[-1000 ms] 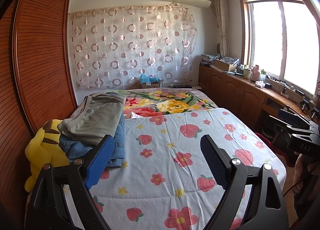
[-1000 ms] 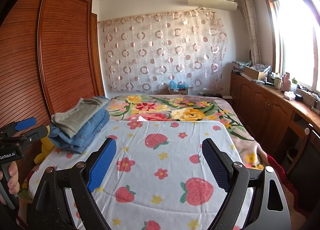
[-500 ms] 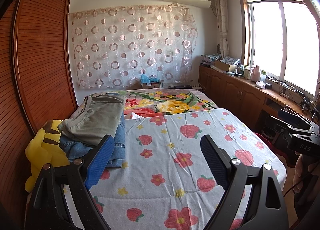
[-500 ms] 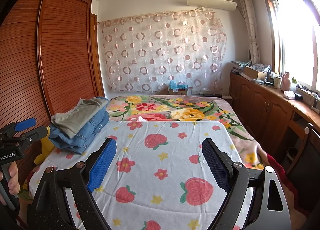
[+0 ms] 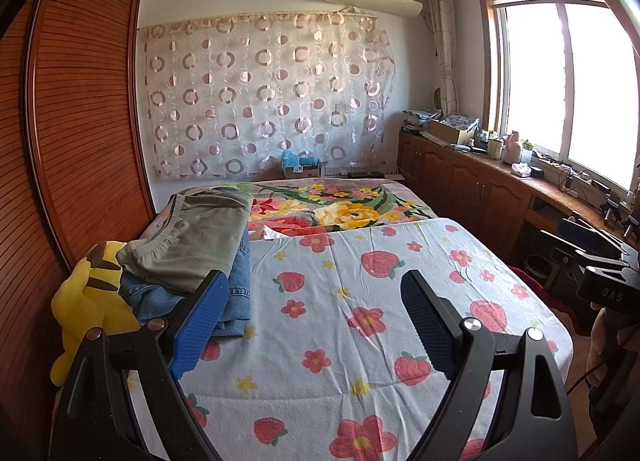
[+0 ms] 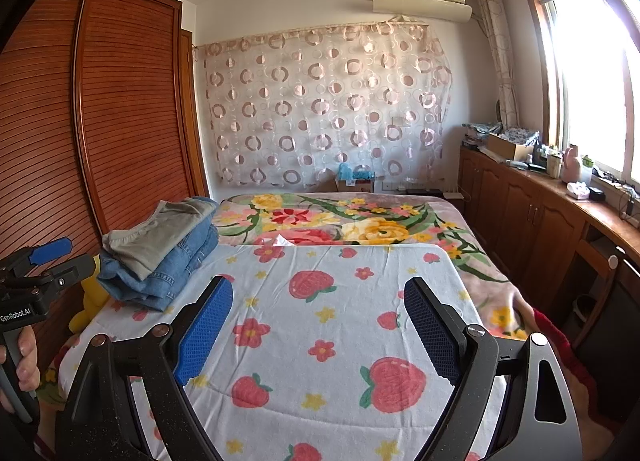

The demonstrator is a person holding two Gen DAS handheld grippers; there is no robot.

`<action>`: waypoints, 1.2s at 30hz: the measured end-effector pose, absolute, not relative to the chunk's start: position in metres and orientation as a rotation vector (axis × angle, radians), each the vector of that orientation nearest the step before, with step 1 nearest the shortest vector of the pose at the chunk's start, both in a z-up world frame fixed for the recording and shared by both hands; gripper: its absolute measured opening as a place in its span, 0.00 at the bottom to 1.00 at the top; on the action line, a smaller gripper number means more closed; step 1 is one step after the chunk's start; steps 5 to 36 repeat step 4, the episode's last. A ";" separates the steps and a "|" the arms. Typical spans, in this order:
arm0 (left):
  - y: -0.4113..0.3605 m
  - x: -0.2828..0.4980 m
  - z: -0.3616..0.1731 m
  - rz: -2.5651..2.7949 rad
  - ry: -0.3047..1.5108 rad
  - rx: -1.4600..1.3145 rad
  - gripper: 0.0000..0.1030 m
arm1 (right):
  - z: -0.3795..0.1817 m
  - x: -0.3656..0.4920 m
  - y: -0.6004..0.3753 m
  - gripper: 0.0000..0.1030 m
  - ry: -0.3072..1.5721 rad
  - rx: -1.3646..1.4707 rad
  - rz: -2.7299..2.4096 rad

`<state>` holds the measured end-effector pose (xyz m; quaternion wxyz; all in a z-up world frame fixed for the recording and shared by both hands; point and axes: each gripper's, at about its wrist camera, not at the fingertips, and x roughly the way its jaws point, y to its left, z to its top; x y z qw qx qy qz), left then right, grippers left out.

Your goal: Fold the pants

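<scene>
Folded olive-grey pants lie on top of folded blue jeans in a stack at the left side of the bed; the stack also shows in the right wrist view. My left gripper is open and empty, held above the strawberry-print sheet, just right of the stack. My right gripper is open and empty over the same sheet, with the stack ahead on its left. The left gripper also shows at the left edge of the right wrist view.
A yellow plush toy sits between the stack and the wooden wardrobe. A floral blanket covers the far part of the bed. Wooden cabinets with clutter run along the right wall under the window.
</scene>
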<state>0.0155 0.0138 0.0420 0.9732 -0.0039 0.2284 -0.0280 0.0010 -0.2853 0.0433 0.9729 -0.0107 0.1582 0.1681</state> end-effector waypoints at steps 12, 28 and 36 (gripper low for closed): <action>0.014 0.015 0.042 -0.056 0.460 -0.008 0.86 | 0.043 0.001 -0.284 0.86 0.319 -0.021 0.337; 0.014 0.015 0.042 -0.056 0.460 -0.008 0.86 | 0.043 0.001 -0.284 0.86 0.319 -0.021 0.337; 0.014 0.015 0.042 -0.056 0.460 -0.008 0.86 | 0.043 0.001 -0.284 0.86 0.319 -0.021 0.337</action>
